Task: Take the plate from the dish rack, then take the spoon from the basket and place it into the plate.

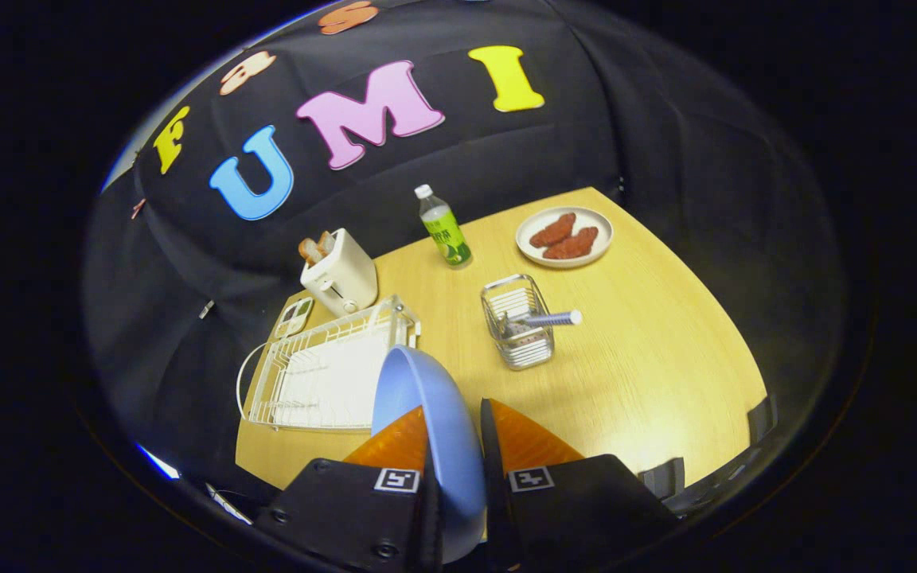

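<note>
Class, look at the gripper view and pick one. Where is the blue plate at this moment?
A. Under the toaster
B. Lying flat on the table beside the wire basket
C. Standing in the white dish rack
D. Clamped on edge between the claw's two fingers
D: the blue plate stands on edge between the fingers of the claw, lifted clear of the white dish rack.

toaster (341,274) with toast | green-labelled bottle (444,228) upright | small tray (293,317) beside toaster | wooden table (649,350)

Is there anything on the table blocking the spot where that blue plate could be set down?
Nothing visible does. The hand-held gripper is shut on the blue plate, and bare table lies ahead, beside the wire basket holding the spoon.
</note>
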`<action>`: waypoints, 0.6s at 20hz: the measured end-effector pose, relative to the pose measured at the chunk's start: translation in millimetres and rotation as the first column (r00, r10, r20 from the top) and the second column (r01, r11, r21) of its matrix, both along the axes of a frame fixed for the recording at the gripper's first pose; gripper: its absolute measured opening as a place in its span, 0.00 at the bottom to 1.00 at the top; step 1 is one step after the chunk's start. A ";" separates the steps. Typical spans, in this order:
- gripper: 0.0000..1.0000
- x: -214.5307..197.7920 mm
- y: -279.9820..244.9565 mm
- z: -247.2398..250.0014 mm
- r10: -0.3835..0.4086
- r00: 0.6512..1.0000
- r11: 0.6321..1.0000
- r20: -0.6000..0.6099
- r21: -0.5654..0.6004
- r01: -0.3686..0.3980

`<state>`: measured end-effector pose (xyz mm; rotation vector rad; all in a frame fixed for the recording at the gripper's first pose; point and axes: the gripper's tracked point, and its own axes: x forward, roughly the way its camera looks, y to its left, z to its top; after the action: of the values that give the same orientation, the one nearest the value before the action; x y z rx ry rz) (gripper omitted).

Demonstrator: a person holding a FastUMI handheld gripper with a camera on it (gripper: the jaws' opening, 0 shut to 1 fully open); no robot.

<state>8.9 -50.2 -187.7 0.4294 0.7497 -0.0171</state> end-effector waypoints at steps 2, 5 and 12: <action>0.26 -4.4 -8.8 -26.1 0.004 0.999 0.999 -0.037 0.035 -0.003; 0.26 0.5 -17.4 -62.0 0.040 0.995 0.996 -0.086 0.077 -0.034; 0.29 26.1 -33.2 -111.1 0.144 0.982 0.984 -0.120 0.125 -0.130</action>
<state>34.9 -83.3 -298.9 0.4900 0.9089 0.1301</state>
